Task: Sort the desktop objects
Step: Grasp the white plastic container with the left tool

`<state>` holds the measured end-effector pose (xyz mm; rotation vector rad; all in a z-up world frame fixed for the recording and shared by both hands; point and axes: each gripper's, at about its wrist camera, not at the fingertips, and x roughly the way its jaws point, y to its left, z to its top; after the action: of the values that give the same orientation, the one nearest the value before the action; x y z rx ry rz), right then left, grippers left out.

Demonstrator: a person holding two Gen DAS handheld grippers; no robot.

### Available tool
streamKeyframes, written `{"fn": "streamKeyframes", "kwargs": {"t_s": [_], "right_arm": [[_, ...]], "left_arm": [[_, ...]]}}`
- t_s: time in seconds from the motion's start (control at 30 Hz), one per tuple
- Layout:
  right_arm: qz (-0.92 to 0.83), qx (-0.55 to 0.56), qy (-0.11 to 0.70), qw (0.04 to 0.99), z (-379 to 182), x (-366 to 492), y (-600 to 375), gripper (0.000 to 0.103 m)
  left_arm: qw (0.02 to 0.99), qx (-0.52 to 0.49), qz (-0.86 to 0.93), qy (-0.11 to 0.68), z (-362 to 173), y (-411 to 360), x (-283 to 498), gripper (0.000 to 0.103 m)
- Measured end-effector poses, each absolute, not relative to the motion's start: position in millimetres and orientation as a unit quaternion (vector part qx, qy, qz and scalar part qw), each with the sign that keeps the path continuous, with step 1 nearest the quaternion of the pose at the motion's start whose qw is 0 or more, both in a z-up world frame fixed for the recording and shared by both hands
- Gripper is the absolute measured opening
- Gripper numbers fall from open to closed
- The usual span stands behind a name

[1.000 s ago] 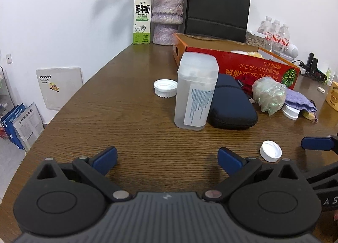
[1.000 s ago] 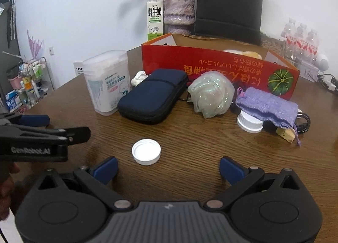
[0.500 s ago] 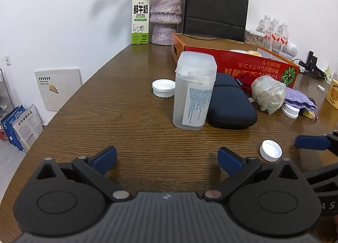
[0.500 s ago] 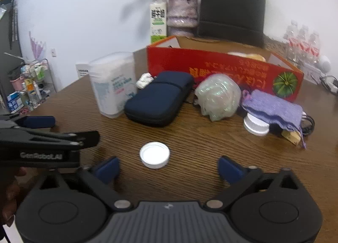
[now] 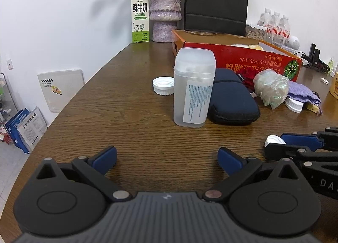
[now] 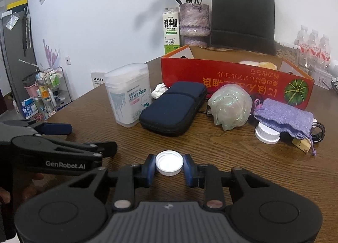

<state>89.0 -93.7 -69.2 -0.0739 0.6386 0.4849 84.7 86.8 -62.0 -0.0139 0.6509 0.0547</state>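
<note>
Right tongs [image 6: 169, 167] are closed on a white cap [image 6: 169, 162] resting on the surface [image 6: 232, 158]. Left tongs [image 5: 166, 157] gape wide, holding nothing.

Bare table [image 5: 131, 120] left of plastic container [image 5: 193, 88]; clutter before red box [image 6: 236, 78]

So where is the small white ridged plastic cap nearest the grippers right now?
In the right wrist view, the small white ridged plastic cap sits on the wooden table between the right gripper pads, before the navy zip case.
</note>
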Motion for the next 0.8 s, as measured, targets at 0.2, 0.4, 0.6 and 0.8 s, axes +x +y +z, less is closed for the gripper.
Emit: {"fn": "streamKeyframes", "kwargs": {"t_s": [0.2, 0.4, 0.6, 0.8], "right_arm": [[0.234, -0.028, 0.304, 0.923, -66, 90, -102, 0.027], [0.228, -0.021, 0.294, 0.928, -63, 94, -112, 0.027], [0.219, -0.017, 0.283, 0.934, -58, 104, -123, 0.027], [0.211, -0.011, 0.280, 0.936, -56, 117, -132, 0.027]], "left_arm": [[0.946, -0.011, 0.028, 0.324, -59, 84, 87, 0.103], [0.951, -0.004, 0.018, 0.309, -50, 74, 95, 0.103], [0.954, -0.003, 0.019, 0.298, -42, 67, 111, 0.103], [0.955, -0.006, 0.023, 0.294, -38, 62, 132, 0.103]]}}
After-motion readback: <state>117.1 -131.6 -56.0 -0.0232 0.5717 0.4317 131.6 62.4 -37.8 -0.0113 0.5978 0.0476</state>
